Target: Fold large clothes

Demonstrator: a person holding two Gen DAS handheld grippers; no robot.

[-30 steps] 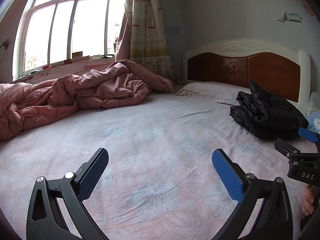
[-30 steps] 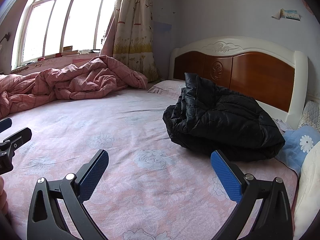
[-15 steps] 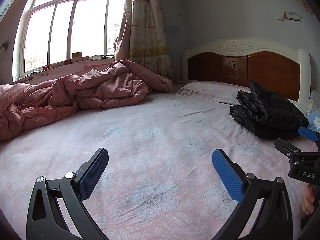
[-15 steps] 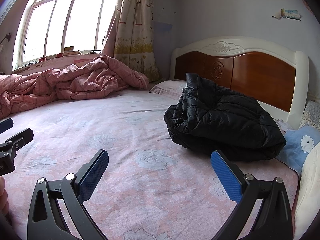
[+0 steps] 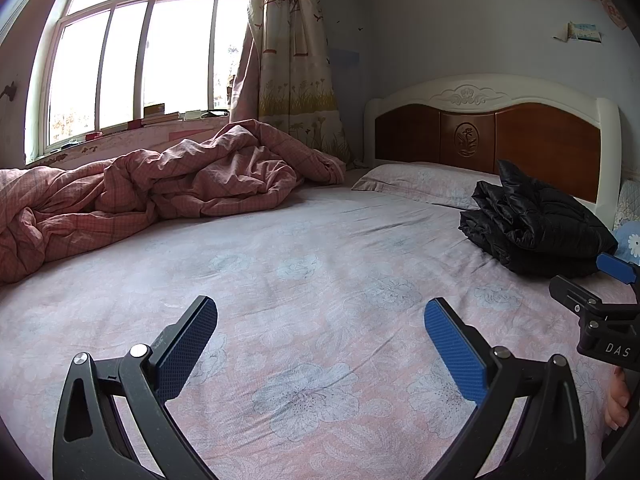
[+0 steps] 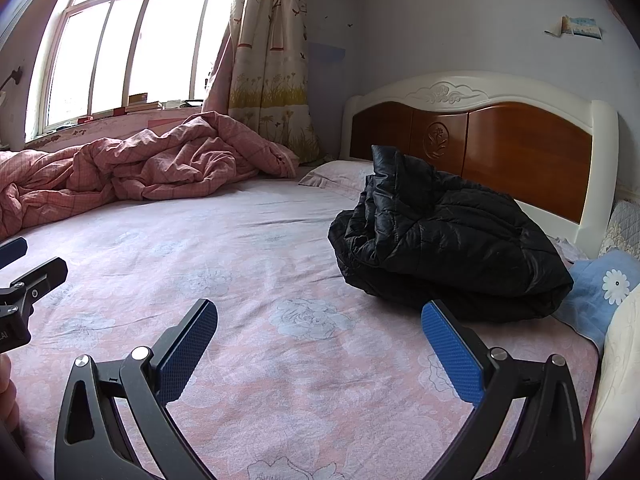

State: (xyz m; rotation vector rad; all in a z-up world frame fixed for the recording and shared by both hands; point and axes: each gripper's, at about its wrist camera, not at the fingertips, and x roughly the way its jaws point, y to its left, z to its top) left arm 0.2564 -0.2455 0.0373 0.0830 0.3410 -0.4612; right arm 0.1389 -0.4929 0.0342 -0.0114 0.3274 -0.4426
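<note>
Across both wrist views, a bed covered by a pink floral sheet (image 5: pixel 304 264) fills most of the field, its surface bare in the centre. Behind it stands a headboard (image 6: pixel 520 148) of reddish-brown wood panels in a white carved frame. At the far left, below a large barred window (image 5: pixel 140 64) with a patterned curtain (image 5: pixel 292 60) drawn to its right side, lies a crumpled pink checked quilt (image 5: pixel 160 192). Near the headboard, on the right part of the bed, rests the black quilted jacket (image 6: pixel 444 240), bundled in a loose heap and not spread flat; it partly overlaps a pillow (image 5: pixel 416 180) in matching floral fabric, and a blue cloth with a daisy print (image 6: pixel 600 288) lies just beside it on the right. The left gripper (image 5: pixel 320 336) hovers over the open sheet with its blue-padded fingers (image 5: pixel 188 344) spread wide and nothing between them, well apart from the jacket. The right gripper (image 6: pixel 320 336) is likewise spread and empty, its right finger pad (image 6: pixel 452 352) near the jacket's front edge but not touching it. Each gripper appears at the edge of the other's view, with part of a hand (image 5: pixel 618 400) visible behind the right one.
</note>
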